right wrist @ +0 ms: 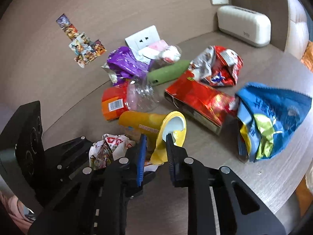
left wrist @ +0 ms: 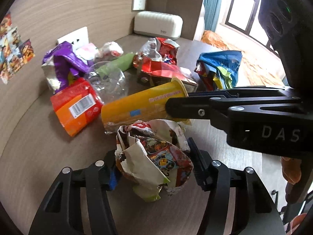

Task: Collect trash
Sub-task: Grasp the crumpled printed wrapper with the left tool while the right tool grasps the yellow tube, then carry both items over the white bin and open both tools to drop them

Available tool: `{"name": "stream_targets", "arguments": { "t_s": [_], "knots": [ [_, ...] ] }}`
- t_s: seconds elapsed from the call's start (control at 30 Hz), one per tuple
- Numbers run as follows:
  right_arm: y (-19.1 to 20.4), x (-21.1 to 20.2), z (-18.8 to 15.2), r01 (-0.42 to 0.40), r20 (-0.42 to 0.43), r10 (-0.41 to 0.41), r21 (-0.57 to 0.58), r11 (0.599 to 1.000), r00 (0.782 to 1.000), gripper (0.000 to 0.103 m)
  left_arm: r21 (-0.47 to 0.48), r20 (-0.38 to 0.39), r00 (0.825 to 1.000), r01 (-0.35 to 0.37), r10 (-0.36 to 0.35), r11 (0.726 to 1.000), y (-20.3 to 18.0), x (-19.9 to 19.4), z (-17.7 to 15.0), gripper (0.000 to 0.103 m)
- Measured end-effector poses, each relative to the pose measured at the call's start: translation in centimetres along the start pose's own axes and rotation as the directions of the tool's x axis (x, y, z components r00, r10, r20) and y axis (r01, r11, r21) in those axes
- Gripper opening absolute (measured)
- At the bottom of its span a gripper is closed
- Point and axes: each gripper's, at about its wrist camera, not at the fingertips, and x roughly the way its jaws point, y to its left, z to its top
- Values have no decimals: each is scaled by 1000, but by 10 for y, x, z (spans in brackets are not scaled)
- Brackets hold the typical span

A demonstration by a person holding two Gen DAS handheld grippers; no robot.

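- The left gripper points steeply down at the wooden table, its jaws closed in against a crumpled printed wrapper that bulges between them; the fingers press its two sides.
- The right gripper also tilts steeply down, coming in from the right of the left wrist view and crossing just above the left one. Its jaws are clamped on the flared rim of a yellow paper cup: one finger sits inside the open mouth, the other against the outer wall.
- The cup lies on its side on the table, touching the crumpled wrapper just beside it.
- Further out lies the rest of the trash: an orange packet with a barcode, a crushed clear plastic container, a purple wrapper, a green tube, a red box, a red and white snack bag and a blue snack bag, spread between the grippers and the wall.
- A white ribbed box stands at the back corner of the table, well apart from the litter.
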Motion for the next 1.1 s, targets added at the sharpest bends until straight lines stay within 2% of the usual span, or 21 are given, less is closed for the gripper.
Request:
{"name": "stream_targets", "arguments": {
  "t_s": [0.1,0.3,0.47,0.67,0.87,1.1],
  "knots": [
    [3,-4,2,11,25,-11,2,1000,1000,21,12,6,1000,-29,29,999,3,-5,-1,57],
    [7,-34,11,5,97,-7,22,1000,995,17,-38,45,999,-19,20,999,14,-30,3,57],
    [8,-53,9,80,128,-78,-9,997,989,16,-27,54,998,-30,32,999,12,-37,3,56],
    [1,-77,4,109,168,-109,9,994,980,16,-12,67,997,-41,42,999,0,-49,5,56],
    [-10,-128,-2,181,248,-178,10,983,952,16,9,97,995,-23,22,1000,-25,-65,18,56],
    [-55,-196,-30,308,285,-332,127,943,899,16,137,93,991,88,-101,987,-99,-52,39,56]
  ]
}}
